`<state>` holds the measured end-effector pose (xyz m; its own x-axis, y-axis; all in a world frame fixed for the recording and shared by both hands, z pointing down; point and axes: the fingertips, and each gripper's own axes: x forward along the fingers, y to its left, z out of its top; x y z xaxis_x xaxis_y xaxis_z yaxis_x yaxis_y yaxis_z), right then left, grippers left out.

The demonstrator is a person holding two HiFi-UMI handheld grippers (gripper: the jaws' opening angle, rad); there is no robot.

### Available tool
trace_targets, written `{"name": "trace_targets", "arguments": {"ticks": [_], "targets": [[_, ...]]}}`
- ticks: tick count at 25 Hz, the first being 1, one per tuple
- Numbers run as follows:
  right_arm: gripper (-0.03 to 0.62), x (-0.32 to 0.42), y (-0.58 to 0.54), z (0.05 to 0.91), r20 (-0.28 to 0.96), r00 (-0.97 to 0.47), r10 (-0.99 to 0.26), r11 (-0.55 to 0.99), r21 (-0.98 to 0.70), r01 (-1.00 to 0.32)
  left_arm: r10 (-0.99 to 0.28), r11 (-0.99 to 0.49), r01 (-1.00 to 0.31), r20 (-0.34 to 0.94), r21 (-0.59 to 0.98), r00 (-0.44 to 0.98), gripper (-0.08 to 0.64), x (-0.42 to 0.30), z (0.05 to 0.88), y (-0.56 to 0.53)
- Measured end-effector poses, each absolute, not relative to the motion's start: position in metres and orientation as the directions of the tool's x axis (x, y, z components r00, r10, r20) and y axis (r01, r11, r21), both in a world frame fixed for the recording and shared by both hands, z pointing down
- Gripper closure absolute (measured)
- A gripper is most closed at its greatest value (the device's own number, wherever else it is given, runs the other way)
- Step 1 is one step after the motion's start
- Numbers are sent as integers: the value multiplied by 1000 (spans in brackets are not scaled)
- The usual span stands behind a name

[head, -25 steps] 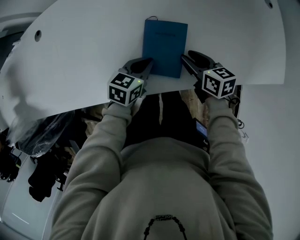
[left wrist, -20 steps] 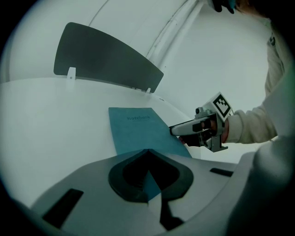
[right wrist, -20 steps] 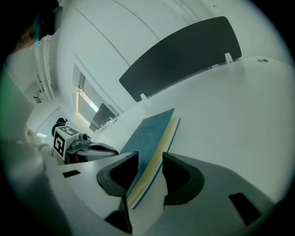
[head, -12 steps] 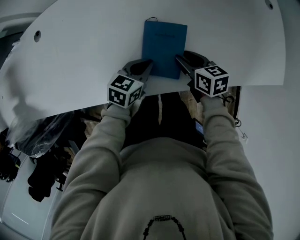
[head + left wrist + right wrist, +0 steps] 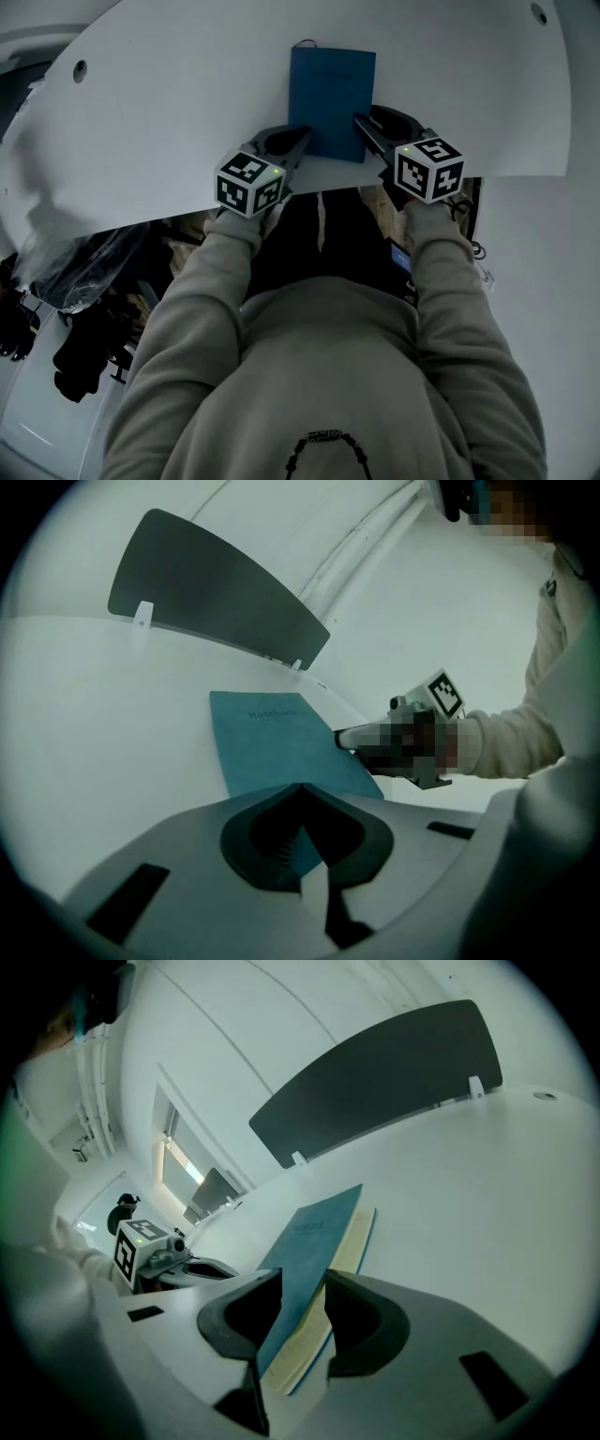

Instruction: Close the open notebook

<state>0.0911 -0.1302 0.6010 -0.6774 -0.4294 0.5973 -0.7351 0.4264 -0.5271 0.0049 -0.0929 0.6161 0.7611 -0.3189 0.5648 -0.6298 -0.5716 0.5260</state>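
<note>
Since 1 second ago the right gripper has moved in against the blue notebook on the white surface. Its jaws are narrowly apart, straddling the slightly raised cover. The left gripper, jaws together, is at its near corner.

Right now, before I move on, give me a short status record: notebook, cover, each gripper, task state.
notebook: blue, lying on the white table close to its near edge; almost closed
cover: tilted up off the cream pages along its right edge, not flat
left gripper: jaws together, nothing between them, tip at the notebook's near left corner
right gripper: jaws apart, the cover's free edge between them
task state: not done; the cover has yet to lie flat on the pages
</note>
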Motion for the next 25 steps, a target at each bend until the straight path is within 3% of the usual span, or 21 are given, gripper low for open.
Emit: {"name": "trace_targets", "arguments": {"ticks": [7, 13, 25], "targets": [[453, 77, -134, 563, 519, -732, -441, 477, -556, -681, -272, -616, -593, 565, 519, 779, 558, 27, 610, -78], [453, 53, -135, 540, 467, -776, -424, 517, -579, -630, -308, -536, -570, 484, 622, 819, 558, 25, 603, -78], [453, -3, -124, 506, 420, -838, -348, 636, -551, -540, -393, -482, -561, 406, 673, 825, 558, -13, 583, -76]]}}
